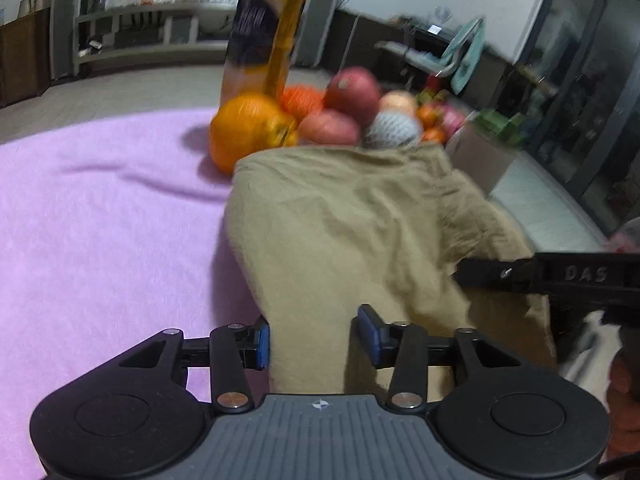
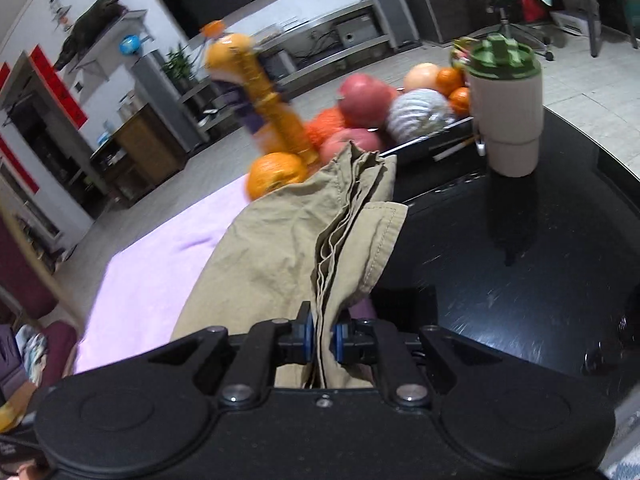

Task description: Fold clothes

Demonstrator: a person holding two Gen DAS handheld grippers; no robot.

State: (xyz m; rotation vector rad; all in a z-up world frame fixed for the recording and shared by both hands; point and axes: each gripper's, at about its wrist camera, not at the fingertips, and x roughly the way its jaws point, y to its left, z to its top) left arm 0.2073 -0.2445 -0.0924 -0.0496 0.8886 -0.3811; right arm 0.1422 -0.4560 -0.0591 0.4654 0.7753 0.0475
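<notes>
While the right gripper (image 2: 321, 340) is clamped tight on a bunched stack of hems of the khaki garment (image 1: 352, 232), the left gripper (image 1: 314, 338) stands wide apart with cloth lying between its pads and nothing pinched. The garment lies on the pink cloth (image 1: 100, 208), already doubled into several layers by the look of the edges stacked in the right wrist view, its far end close up against the fruit (image 1: 340, 112) and an orange bottle (image 1: 264, 28), and its right side hanging over onto the black table (image 2: 540, 260). Whether a further fold is due or the piece is only being smoothed and set down, the pictures do not settle. The risks, as I judge them: a pull on the held hems could drag the far end into the fruit, or tip the bottle, which stands tall and near. The layers in the right grip are many and uneven, so an inner one may slip out and spoil the fold. If the left jaws close where they are, they could catch the pink cloth under the garment's edge and lift both. A tumbler (image 2: 506, 112) stands on the table, well apart from the garment, but a wide swing of the right gripper could reach it.
</notes>
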